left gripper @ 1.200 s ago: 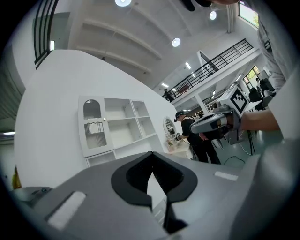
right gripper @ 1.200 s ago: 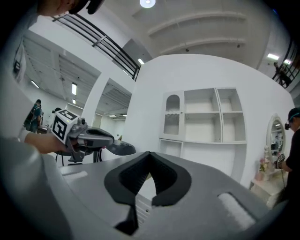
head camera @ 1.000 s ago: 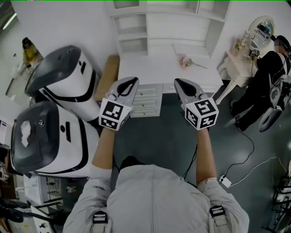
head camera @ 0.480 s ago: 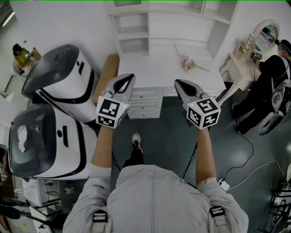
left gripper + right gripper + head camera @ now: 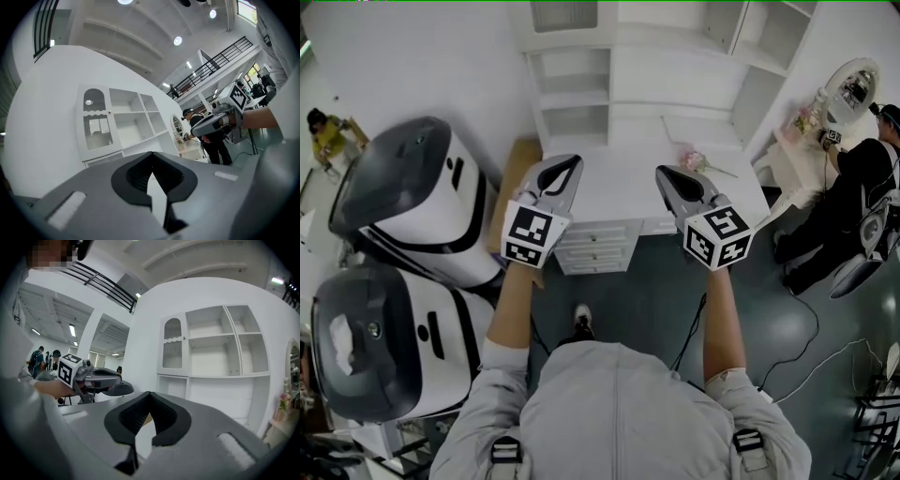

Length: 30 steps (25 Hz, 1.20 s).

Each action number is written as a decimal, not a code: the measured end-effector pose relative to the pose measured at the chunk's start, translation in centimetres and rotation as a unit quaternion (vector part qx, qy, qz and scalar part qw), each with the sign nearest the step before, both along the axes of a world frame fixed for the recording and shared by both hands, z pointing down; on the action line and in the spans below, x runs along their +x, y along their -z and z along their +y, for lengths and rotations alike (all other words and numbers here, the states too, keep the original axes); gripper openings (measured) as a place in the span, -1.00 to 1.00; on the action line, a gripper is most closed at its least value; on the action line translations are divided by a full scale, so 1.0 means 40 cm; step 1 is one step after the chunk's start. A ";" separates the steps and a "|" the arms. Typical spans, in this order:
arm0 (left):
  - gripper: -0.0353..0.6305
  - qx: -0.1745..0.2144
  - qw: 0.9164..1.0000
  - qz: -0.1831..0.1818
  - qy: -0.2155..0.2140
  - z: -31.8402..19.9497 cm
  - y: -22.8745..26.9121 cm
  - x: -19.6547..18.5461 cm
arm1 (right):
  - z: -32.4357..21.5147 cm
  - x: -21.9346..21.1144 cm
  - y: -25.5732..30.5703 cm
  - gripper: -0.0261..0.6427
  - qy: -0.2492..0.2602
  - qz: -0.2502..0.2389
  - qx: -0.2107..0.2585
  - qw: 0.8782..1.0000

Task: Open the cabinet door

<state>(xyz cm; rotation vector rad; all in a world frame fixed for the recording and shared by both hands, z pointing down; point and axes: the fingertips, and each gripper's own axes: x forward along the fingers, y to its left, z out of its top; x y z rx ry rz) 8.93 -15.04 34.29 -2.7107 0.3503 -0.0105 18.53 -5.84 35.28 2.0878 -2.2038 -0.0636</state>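
The cabinet door (image 5: 172, 348) is looming closer, ahead of and above both claws — left gripper (image 5: 570, 163) and right gripper (image 5: 662, 172), each pinched together and empty, are still approaching.

On my left stand two white machines (image 5: 441, 220) with dark grey lids. A pink flower sprig (image 5: 694, 159) lies on the white desk top (image 5: 619, 187). On my right, a person in black (image 5: 861, 178) stands by an oval mirror (image 5: 853, 86).
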 end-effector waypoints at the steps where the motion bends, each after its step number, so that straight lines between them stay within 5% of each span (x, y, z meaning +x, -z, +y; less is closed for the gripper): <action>1: -0.84 0.000 1.000 -0.001 -0.002 -0.026 0.003 0.012 | -0.029 0.007 0.004 -0.92 0.004 -0.006 -0.004 1.000; 19: -0.84 0.009 0.999 -0.012 -0.038 -0.376 0.041 0.138 | -0.397 0.081 0.002 -0.92 0.039 -0.037 -0.036 0.998; 30: -0.84 0.068 0.995 0.011 -0.069 -0.482 0.152 0.235 | -0.528 0.156 0.051 -0.92 0.057 -0.040 -0.034 0.997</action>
